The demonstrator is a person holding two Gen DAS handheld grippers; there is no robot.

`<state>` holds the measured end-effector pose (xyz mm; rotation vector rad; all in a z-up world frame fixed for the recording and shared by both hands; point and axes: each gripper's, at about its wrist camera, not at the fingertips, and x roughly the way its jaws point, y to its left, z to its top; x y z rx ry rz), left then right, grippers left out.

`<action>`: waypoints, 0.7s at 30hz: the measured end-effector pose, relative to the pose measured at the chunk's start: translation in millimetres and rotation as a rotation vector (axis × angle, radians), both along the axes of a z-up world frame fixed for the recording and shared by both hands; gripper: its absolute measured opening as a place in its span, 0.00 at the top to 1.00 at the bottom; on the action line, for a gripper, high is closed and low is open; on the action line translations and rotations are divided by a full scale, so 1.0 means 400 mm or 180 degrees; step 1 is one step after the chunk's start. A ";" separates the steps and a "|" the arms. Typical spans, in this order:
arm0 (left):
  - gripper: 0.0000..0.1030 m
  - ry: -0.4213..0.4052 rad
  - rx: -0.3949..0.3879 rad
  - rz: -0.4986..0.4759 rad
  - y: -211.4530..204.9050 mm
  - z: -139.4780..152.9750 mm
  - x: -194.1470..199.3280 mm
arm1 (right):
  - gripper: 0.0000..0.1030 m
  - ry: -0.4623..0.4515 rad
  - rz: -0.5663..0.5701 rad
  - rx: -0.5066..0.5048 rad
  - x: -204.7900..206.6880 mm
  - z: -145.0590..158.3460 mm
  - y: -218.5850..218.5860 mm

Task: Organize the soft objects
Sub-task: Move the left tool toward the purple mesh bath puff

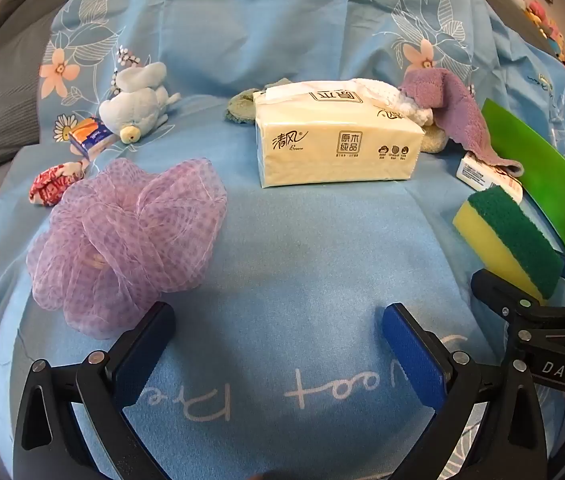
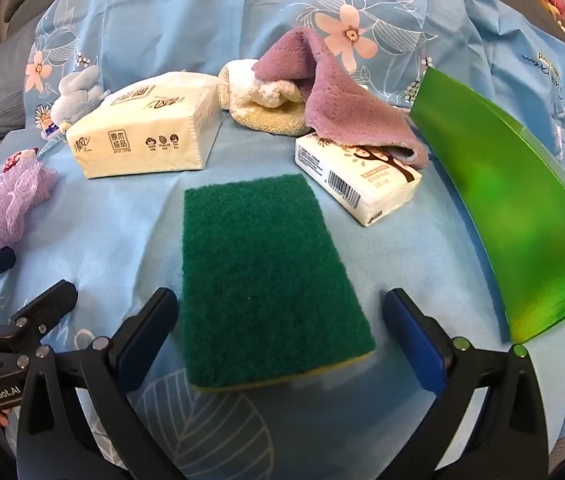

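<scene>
Open blue bedsheet spreads flat ahead of the left gripper, whose fingers stand wide apart on nothing. At 10 o'clock from it the frilly lilac mesh bath pouf lies just beside the left finger.

The right gripper also stands wide apart, straddling one flat rectangular sponge, coarse green scrub face up over yellow foam; the pads sit clear of its sides. At 2 o'clock a glossy green bin wall closes that edge.

At 11 o'clock sits one large cream tissue pack; at 1 o'clock one small white tissue pack lies partly under a fuzzy purple cloth draped over white and beige towels. One pale blue plush toy lies far left.
</scene>
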<state>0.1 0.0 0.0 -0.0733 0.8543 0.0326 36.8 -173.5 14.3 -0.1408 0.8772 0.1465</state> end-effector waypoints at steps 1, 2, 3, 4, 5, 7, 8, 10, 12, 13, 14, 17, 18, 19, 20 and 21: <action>0.00 -0.0020 0.0005 0.0000 0.000 0.000 -0.001 | 0.01 0.0024 0.0001 0.0070 0.004 0.000 -0.005; 0.00 -0.0005 0.0000 0.0000 0.000 0.000 0.000 | 0.01 0.0031 0.0004 0.0120 0.007 0.000 -0.008; 0.00 -0.0004 0.0001 0.0001 0.000 0.000 0.000 | 0.01 0.0034 0.0008 0.0144 0.010 0.000 -0.008; 0.00 -0.0009 0.0003 0.0000 0.000 0.000 0.000 | 0.01 0.0034 0.0006 0.0070 0.018 0.002 -0.003; 0.00 -0.0008 0.0004 0.0001 0.000 0.000 0.000 | 0.01 -0.0008 0.0005 0.0041 0.017 0.004 0.000; 0.00 -0.0004 0.0013 0.0013 -0.001 0.000 -0.001 | 0.01 -0.0073 0.0009 0.0057 0.005 0.003 -0.003; 0.00 -0.0001 0.0001 0.0013 0.001 0.000 0.000 | 0.01 -0.0095 0.0015 0.0046 -0.004 0.002 -0.006; 0.00 0.0006 -0.0005 0.0017 0.006 -0.001 0.001 | 0.01 -0.0063 0.0012 0.0004 0.001 -0.003 0.005; 0.00 0.0011 -0.0007 0.0016 0.014 -0.003 0.004 | 0.01 -0.0045 -0.0006 0.0012 0.000 -0.006 0.007; 0.00 0.0016 -0.0008 0.0015 0.018 -0.004 0.006 | 0.01 -0.0031 -0.0005 0.0021 0.001 -0.006 0.006; 0.00 0.0028 -0.0010 0.0013 0.023 -0.005 0.007 | 0.01 -0.0017 -0.0004 0.0026 0.002 -0.006 0.006; 0.00 0.0098 -0.0015 -0.0026 0.024 -0.004 0.015 | 0.01 -0.0021 -0.0005 0.0015 -0.003 -0.007 0.007; 0.00 0.0149 -0.0012 -0.0042 0.020 0.001 0.018 | 0.01 -0.0022 -0.0014 0.0026 -0.006 -0.007 0.007; 0.00 0.0192 -0.0017 -0.0032 0.018 0.002 0.015 | 0.01 -0.0020 -0.0015 0.0027 -0.009 -0.007 0.007; 0.00 0.0238 -0.0037 -0.0009 0.021 0.006 0.013 | 0.01 -0.0010 -0.0033 0.0031 -0.012 -0.005 0.010; 0.00 0.0278 -0.0073 0.0026 0.026 0.017 0.007 | 0.01 0.0000 -0.0048 0.0054 -0.016 -0.003 0.008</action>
